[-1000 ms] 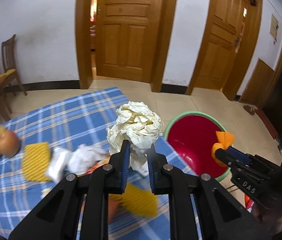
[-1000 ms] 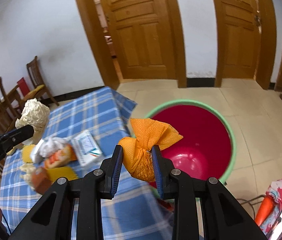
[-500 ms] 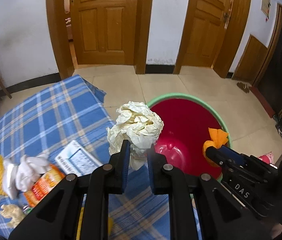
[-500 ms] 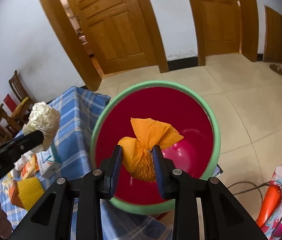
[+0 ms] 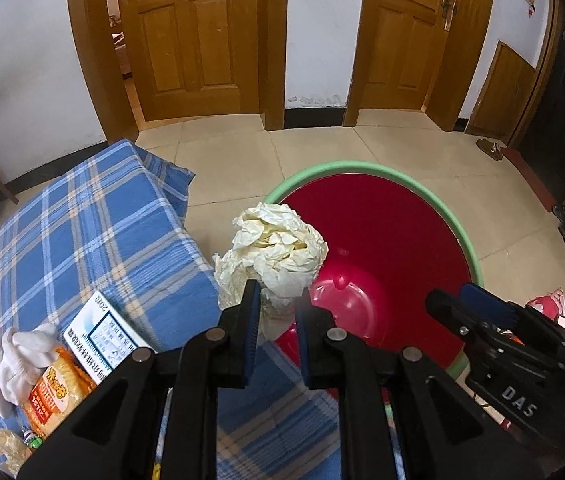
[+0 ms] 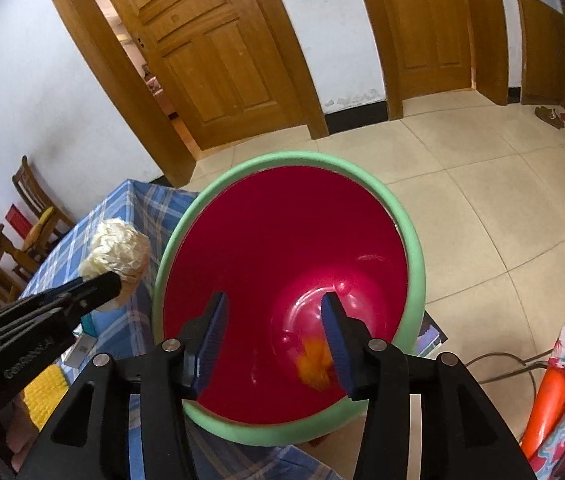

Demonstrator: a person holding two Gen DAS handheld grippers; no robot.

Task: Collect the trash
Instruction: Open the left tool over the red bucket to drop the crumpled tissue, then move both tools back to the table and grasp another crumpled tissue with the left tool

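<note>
Since 1 second ago, the orange wad has dropped from the opening right hand-held gripper into the red bin. Left hand-held gripper clamps crumpled paper at the rim; released early, it may fall outside.

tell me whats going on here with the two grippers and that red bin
A person with a gripper in each hand is clearing trash off a table with a blue plaid cloth into a red bin. The right gripper is opening above the bin with nothing between its jaws; an orange wad is inside the bin. The left gripper is shut on a crumpled paper ball by the rim.
</note>
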